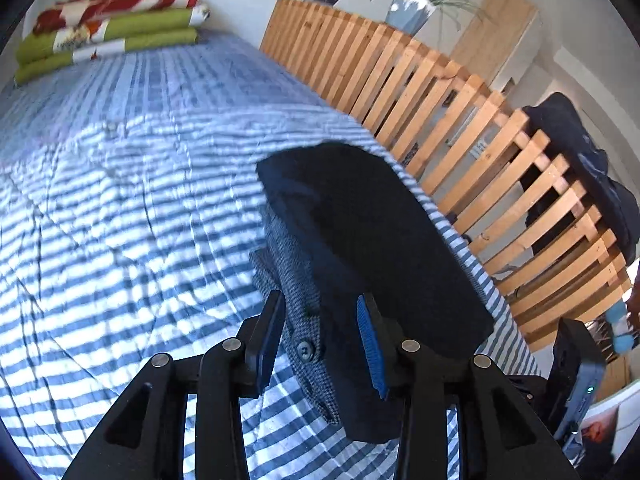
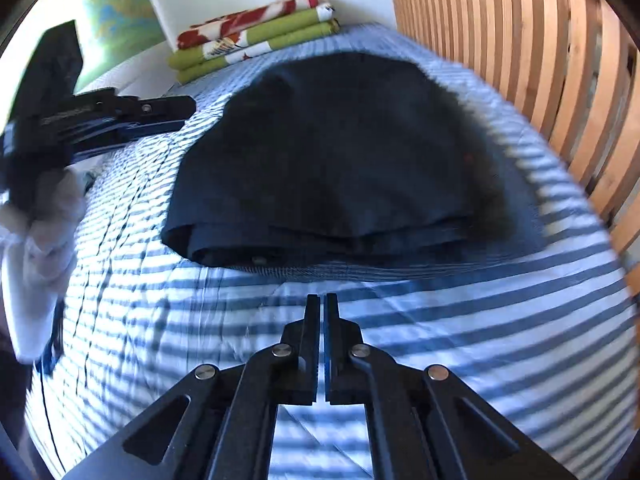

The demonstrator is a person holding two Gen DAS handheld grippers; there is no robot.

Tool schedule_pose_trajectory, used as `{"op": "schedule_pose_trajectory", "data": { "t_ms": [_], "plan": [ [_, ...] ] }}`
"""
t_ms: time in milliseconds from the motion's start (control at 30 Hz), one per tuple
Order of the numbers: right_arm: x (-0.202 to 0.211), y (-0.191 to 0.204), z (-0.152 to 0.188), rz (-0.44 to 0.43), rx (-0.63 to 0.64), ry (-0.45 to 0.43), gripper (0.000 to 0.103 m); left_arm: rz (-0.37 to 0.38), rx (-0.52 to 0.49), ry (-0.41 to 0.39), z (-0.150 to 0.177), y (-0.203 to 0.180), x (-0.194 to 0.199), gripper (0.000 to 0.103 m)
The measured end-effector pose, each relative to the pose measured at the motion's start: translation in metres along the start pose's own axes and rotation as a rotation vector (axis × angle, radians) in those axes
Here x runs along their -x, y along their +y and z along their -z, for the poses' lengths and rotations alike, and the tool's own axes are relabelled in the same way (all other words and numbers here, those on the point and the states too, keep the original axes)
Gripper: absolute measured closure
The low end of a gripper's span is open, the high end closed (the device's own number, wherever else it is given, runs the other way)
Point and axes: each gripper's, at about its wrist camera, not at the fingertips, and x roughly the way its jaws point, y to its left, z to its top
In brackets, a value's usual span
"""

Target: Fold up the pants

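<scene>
Two grippers are seen above the bed. The left gripper (image 1: 322,344) is held partly spread, its fingers straddling the near end of the pants (image 1: 372,264) without visibly pressing on the cloth; a button and a grey checked waistband lining are exposed between them. The right gripper (image 2: 322,344) is pressed together on nothing, hovering over bare striped bedspread (image 2: 480,340) just short of the garment.

Folding is judged to be far along: the pants (image 2: 332,160) are laid as a compact dark bundle on the bedspread near the wooden slatted frame (image 2: 520,40), with several layers stacked at the near edge. What seems left is at most a last tidying of that edge, or nothing.

From the left wrist alone, the button and lining, two plant pots (image 1: 408,10) on the frame, and a dark garment (image 1: 580,168) draped over the slats are shown. From the right wrist alone, the bundle's whole outline and the left gripper's (image 2: 120,114) body, held in a white-gloved hand (image 2: 44,216), are given. A stack of folded linens (image 2: 256,36) appears in both.
</scene>
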Motion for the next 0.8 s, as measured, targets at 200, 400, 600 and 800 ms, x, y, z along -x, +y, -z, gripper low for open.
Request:
{"op": "schedule_pose_trajectory", "data": {
  "t_ms": [200,400,600,800],
  "plan": [
    [0.009,0.029,-0.027,-0.216,-0.021,-0.141,0.101,-0.005,0.055,0.031,0.007,0.013,-0.016,0.063],
    [-0.036,0.037,-0.027,-0.257,0.037,0.052,0.101,-0.037,0.048,0.014,0.005,0.017,-0.007,0.063],
    [0.013,0.026,-0.019,-0.287,0.087,0.021,0.101,-0.047,-0.053,-0.078,0.007,-0.016,0.011,0.063],
    [0.053,-0.026,-0.024,-0.182,-0.044,-0.123,0.101,-0.177,-0.253,0.058,0.057,-0.050,-0.045,0.061]
  ]
}}
